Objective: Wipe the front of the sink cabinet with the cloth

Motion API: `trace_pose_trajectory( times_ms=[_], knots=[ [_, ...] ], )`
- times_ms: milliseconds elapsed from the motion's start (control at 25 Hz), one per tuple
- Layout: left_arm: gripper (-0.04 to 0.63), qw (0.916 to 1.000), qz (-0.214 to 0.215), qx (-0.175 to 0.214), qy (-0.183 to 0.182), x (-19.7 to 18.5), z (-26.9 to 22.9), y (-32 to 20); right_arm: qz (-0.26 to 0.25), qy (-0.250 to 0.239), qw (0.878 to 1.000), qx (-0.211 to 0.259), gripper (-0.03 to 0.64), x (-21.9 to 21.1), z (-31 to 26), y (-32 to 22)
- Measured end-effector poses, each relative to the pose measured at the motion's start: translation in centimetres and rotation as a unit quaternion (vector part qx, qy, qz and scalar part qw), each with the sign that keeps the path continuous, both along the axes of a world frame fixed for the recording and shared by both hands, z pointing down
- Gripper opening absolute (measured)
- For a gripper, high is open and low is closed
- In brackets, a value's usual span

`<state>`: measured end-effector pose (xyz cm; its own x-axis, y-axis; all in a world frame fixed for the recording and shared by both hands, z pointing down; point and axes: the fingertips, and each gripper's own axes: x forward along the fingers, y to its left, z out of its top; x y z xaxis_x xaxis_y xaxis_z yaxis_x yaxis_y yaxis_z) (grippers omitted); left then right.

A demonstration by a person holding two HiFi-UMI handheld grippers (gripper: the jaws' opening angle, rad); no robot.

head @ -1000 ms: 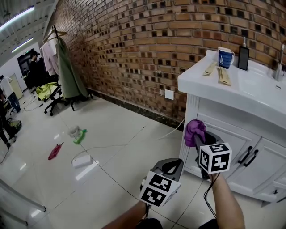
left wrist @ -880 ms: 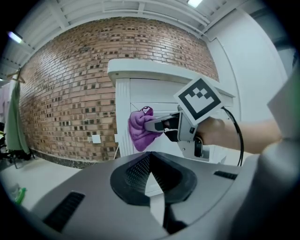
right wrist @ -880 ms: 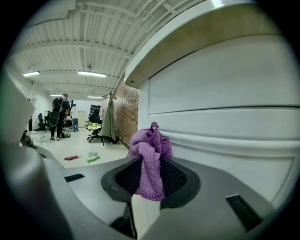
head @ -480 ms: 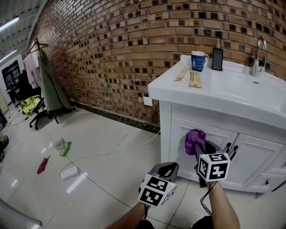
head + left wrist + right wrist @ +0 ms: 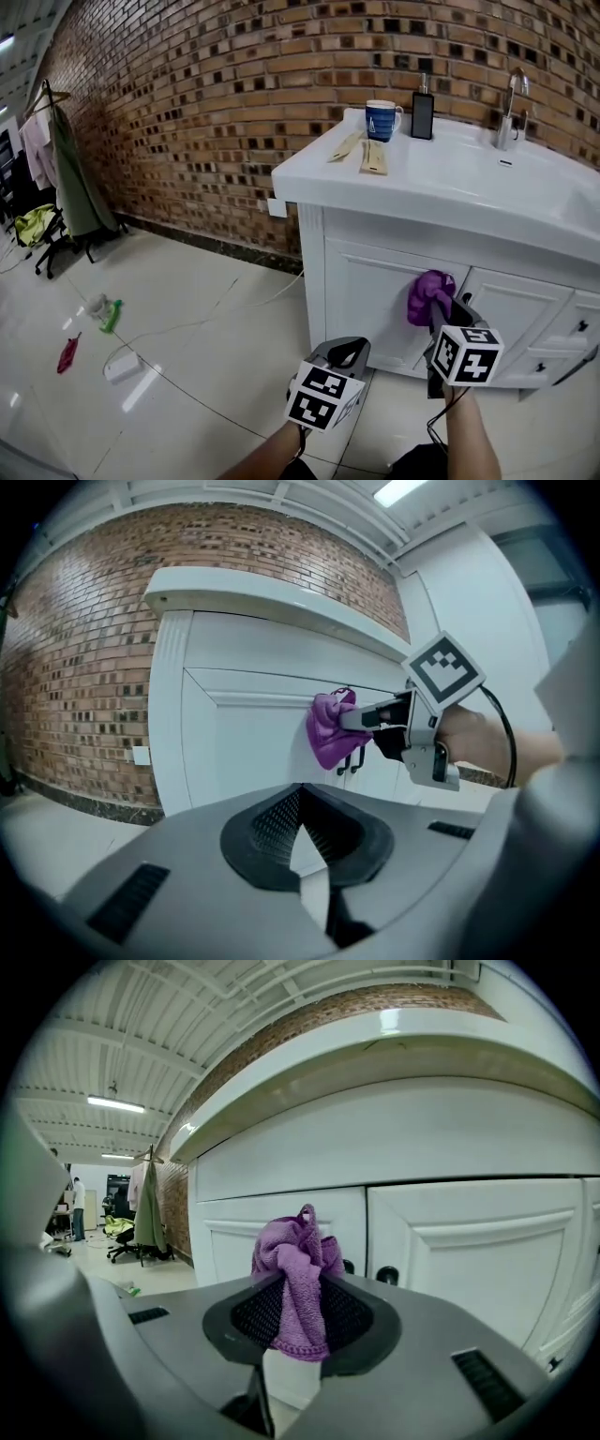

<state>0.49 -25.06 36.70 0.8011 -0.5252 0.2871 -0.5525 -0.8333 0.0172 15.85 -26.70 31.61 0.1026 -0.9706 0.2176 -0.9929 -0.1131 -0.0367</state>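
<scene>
The white sink cabinet (image 5: 361,281) stands against the brick wall, its door fronts facing me. My right gripper (image 5: 441,307) is shut on a bunched purple cloth (image 5: 427,296), held up at the left door near the seam with the neighbouring door. In the right gripper view the cloth (image 5: 298,1283) hangs between the pads (image 5: 349,1314), with the door knobs (image 5: 386,1275) just behind. My left gripper (image 5: 349,352) hangs lower and to the left, shut and holding nothing. From the left gripper view the cloth (image 5: 328,728) lies right at the door by the black handles (image 5: 354,759); I cannot tell whether it touches.
On the countertop (image 5: 441,178) stand a blue mug (image 5: 382,120), a dark soap bottle (image 5: 423,112), a tap (image 5: 511,105) and two wooden pieces (image 5: 361,153). A cable (image 5: 216,319) and small items (image 5: 103,314) lie on the tiled floor. A coat rack (image 5: 61,169) stands far left.
The view has swung right, bringing the cabinet front square to me. My right gripper has carried the cloth from the cabinet's left corner along the door toward the handles. The left gripper stays low.
</scene>
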Motion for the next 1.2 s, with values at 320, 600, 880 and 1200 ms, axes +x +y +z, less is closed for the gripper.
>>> trace_pose_trajectory(
  times_ms=[320,600,880,1200],
  knots=[
    [0.005,1.0000,0.009,-0.003,0.000,0.5,0.2,1.0,0.049,-0.027,0.998,0.023,0.100,3.5,-0.4,4.7],
    [0.005,0.9999,0.005,-0.008,-0.006,0.0,1.1,1.1,0.046,-0.035,0.998,-0.003,0.100,3.3,2.8,5.7],
    [0.005,0.9999,-0.009,-0.008,-0.012,-1.4,1.2,0.8,0.015,-0.018,1.000,-0.011,0.100,0.3,2.9,2.5],
    [0.005,0.9992,-0.035,-0.005,-0.017,-3.2,0.8,-0.3,-0.020,-0.006,1.000,-0.019,0.100,-2.3,3.9,-0.9]
  ],
)
